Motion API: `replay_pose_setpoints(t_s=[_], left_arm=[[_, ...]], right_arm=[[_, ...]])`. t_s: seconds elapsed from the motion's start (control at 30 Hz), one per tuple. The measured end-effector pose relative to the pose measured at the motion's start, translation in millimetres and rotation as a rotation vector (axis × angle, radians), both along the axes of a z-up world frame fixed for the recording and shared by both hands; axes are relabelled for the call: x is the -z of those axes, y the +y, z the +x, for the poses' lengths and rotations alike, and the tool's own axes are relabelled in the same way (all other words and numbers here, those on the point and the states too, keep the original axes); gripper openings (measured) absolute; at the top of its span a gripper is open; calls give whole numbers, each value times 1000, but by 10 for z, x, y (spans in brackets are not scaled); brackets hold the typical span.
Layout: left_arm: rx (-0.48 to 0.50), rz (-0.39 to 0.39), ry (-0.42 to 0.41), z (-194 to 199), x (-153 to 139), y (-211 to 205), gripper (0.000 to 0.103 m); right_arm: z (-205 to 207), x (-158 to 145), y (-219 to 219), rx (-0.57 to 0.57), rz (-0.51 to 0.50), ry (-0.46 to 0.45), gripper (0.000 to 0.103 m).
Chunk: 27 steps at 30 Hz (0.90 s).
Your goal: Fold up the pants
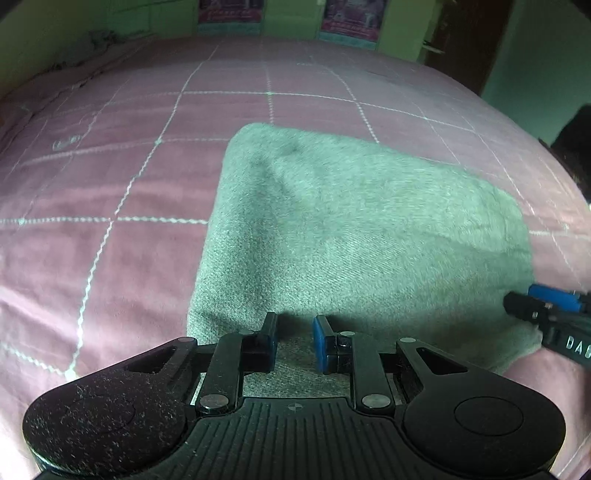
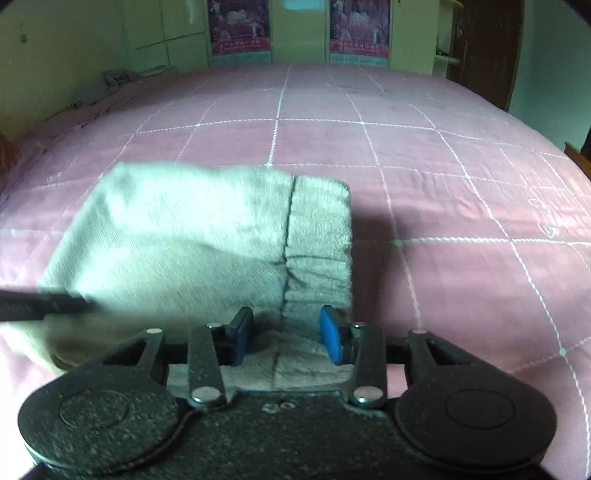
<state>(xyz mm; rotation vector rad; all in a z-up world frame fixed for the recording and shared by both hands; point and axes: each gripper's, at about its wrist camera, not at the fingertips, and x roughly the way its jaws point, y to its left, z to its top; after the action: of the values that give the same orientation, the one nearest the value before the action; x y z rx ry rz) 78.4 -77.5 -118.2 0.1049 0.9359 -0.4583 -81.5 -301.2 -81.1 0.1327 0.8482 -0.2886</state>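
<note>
Pink quilted bedspread (image 1: 110, 177) with white stitched grid lines; grey folded pants (image 1: 351, 229) lie on it as a thick, roughly rectangular bundle.

Left gripper (image 1: 294, 341): angled down over the near edge of the bundle. Blue pads (image 1: 320, 345) stand a narrow gap apart, grey cloth showing between and under them. Whether the pads pinch a fold I cannot tell; no cloth is seen lifted or bunched in the gap. Bundle spreads ahead of this tool and off to its right.

Right gripper (image 2: 287, 341): also angled down at the near edge, at the waistband end (image 2: 317, 236), where a dark seam runs away from the tool and the ribbed band lies just to the right of that seam. Pads set apart, wider than the left pair; seam and band cloth sit between them, but the pads do not visibly press on it. View is motion-blurred.

Each tool shows in the other's view: right gripper's tip at the far right edge of the left view, left one's dark finger (image 2: 44, 304) at the left edge of the right view, both at the bundle's near side.

Beyond the bed: pale green wall, two posters (image 2: 240, 26), dark door (image 2: 487, 48).
</note>
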Motion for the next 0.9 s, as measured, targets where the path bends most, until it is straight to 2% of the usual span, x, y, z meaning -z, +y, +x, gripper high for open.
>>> replay_pose_setpoints(t_s=[0.1, 0.17, 0.33, 0.43, 0.5, 0.53, 0.73, 0.77, 0.83, 0.9], left_arm=[[8, -37, 13, 123, -129, -50, 21], [-3, -30, 9, 280, -167, -119, 21], [-21, -5, 38, 695, -75, -302, 21], [-30, -5, 29, 887, -72, -394, 21], [-41, 2, 27, 1008, -77, -462, 21], [-48, 0, 30, 1068, -77, -487, 21], [-59, 27, 18, 1365, -18, -676, 21], [-61, 36, 18, 1390, -2, -705, 21], [-80, 35, 34, 1443, 23, -723, 21], [-98, 14, 33, 1396, -19, -689, 21]], right_arm=[[38, -186, 12, -2, 16, -16, 40], [163, -331, -26, 5, 55, -64, 40], [658, -468, -56, 0, 32, -102, 41], [887, -328, -123, 13, 10, -68, 42], [1043, -49, -208, 22, 0, 64, 40], [1065, 11, -239, 19, 0, 83, 40], [1096, -245, -199, -1, -31, -58, 43], [1149, -199, -203, -2, -27, -42, 43], [1313, 20, -246, 2, -35, 67, 42], [1358, 23, -279, 24, -24, 69, 42]])
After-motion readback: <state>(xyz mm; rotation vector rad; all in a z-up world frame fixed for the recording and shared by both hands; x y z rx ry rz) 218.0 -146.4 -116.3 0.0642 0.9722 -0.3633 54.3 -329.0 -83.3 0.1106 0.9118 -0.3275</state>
